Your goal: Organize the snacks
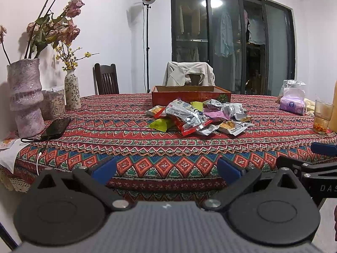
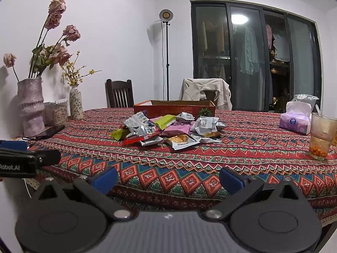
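A heap of snack packets (image 1: 195,117) (image 2: 168,129), silver, green, pink and red, lies mid-table on the patterned cloth. Right behind it stands a shallow orange cardboard box (image 1: 190,97) (image 2: 174,108), open at the top. My left gripper (image 1: 166,168) is open with nothing between its blue pads, held at the table's near edge well short of the heap. My right gripper (image 2: 168,179) is likewise open and empty at the near edge. Each gripper shows at the side of the other's view, the right one (image 1: 311,162) and the left one (image 2: 23,158).
Two vases with dried flowers (image 1: 24,97) (image 1: 72,88), a jar and a black phone (image 1: 55,128) on a cable occupy the left side. A tissue pack (image 2: 296,120) and a glass (image 2: 322,137) stand at the right. Two chairs (image 1: 105,80), one draped with a jacket (image 1: 189,73), are behind.
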`<move>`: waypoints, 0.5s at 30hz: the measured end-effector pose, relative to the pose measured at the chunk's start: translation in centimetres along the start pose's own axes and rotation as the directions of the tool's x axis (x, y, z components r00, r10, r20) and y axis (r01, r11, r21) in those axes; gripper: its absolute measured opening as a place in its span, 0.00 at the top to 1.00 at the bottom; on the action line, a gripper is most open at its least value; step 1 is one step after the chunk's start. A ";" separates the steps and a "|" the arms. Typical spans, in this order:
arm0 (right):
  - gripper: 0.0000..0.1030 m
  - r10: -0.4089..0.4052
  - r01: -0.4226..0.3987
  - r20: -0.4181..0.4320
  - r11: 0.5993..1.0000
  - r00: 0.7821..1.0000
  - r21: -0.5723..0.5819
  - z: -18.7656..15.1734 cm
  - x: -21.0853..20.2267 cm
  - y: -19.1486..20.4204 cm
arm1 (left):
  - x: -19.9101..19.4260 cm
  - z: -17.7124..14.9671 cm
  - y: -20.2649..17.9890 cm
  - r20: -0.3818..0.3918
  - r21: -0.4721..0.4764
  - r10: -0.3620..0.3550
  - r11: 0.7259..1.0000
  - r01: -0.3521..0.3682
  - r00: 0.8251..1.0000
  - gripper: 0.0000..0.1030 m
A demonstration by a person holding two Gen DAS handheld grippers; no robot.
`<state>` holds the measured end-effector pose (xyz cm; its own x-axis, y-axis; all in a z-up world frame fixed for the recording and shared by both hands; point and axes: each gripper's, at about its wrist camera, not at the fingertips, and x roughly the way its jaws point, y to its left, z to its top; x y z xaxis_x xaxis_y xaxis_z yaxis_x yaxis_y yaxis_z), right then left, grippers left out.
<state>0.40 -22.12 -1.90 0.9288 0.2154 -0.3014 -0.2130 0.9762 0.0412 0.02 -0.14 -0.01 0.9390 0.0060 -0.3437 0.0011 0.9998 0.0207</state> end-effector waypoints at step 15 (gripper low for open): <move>0.00 -0.001 0.001 -0.006 1.000 1.000 0.001 -0.1 0.1 0.1 | 0.2 -0.1 0.0 -0.003 0.004 -0.001 1.000 0.001 1.000 0.00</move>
<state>0.40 -22.02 -2.03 0.9274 0.2139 -0.3068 -0.2115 0.9765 0.0413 0.13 -0.11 -0.17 0.9381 0.0056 -0.3464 0.0032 0.9997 0.0247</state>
